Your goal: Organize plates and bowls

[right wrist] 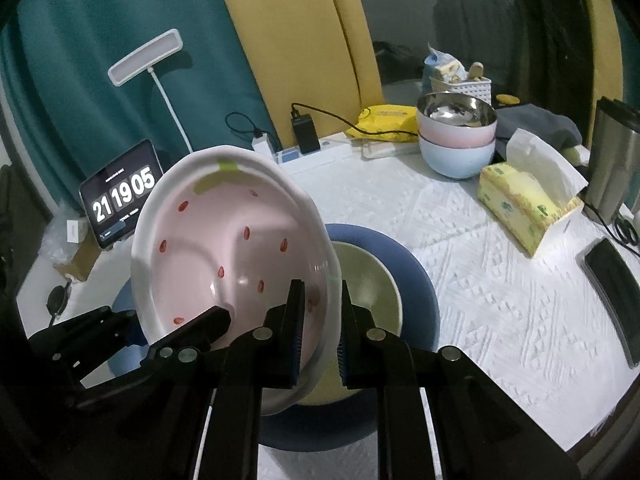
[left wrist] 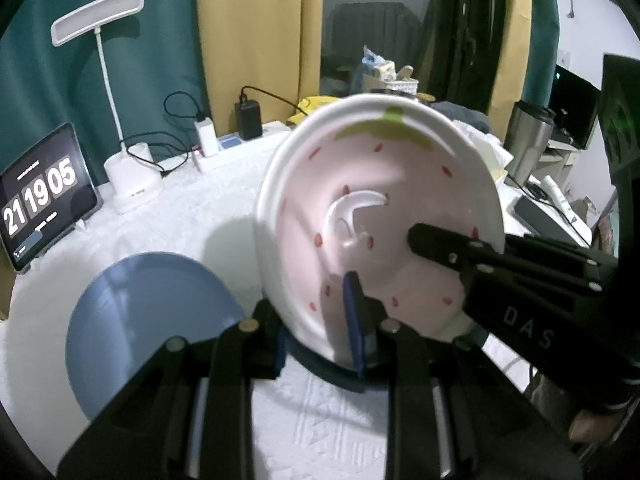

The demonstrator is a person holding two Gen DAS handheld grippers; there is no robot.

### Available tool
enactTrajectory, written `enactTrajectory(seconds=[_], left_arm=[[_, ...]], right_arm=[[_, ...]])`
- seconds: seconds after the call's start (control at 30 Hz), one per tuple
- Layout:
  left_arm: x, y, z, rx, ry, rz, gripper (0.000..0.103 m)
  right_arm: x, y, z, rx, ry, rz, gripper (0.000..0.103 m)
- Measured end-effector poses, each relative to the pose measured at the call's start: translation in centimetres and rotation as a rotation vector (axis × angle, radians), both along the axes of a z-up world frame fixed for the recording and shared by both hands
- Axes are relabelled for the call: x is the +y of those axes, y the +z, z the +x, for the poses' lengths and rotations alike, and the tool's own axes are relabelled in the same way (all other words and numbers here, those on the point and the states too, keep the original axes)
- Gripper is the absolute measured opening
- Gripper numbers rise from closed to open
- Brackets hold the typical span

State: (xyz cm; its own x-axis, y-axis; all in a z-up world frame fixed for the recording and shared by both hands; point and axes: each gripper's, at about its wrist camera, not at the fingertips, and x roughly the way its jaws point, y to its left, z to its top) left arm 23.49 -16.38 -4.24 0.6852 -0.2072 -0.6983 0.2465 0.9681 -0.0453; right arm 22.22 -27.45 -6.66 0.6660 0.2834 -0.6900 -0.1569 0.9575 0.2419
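Room dim, cool cast; both views fisheye, dark vignette at corners, straight lines bowed near edges. White cloth on counter (left wrist: 168, 224) brightest, near blown out. Strawberry plate (left wrist: 380, 216) carries glare patch at centre, soft shadow on cloth to its left. Steel bowl (right wrist: 456, 110) shows specular highlights. Tablet clock (right wrist: 122, 196) glows, digits crisp. Claw linkages in foreground nearly black, detail lost. Slight motion blur on plate rim; background window dark, soft.

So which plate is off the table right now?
The pink strawberry plate, tilted on edge, with both the left gripper and right gripper clamped on its rim. The light blue plate lies flat on the cloth.
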Motion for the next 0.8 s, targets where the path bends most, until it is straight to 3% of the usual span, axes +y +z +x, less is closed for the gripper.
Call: enactTrajectory(seconds=[0.8], left_arm=[[-0.5, -1.8, 0.7, 0.035, -0.003, 0.024, 0.028]], right_arm=[[-0.8, -2.8, 0.8, 0.077, -0.017, 0.001, 0.016]])
